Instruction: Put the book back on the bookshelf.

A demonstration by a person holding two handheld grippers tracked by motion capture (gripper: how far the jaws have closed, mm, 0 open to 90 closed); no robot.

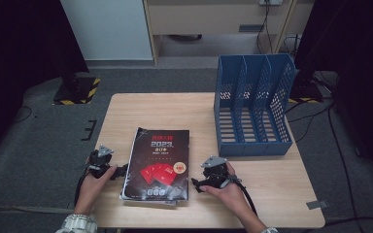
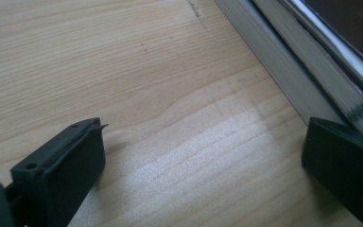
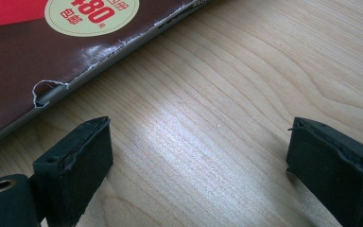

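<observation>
a dark book [image 1: 158,162] lies flat on the desk [image 1: 262,184], near the front edge, left of a blue file rack [image 1: 252,109] standing at the back right. the left claw [image 1: 121,171] sits just beside the book's left edge, jaws wide apart with bare desk between them and one jaw close to the page block [image 2: 293,71]. the right claw [image 1: 194,184] waits near the book's right edge, also spread wide and gripping nothing; the cover edge [image 3: 52,90] there is torn.
</observation>
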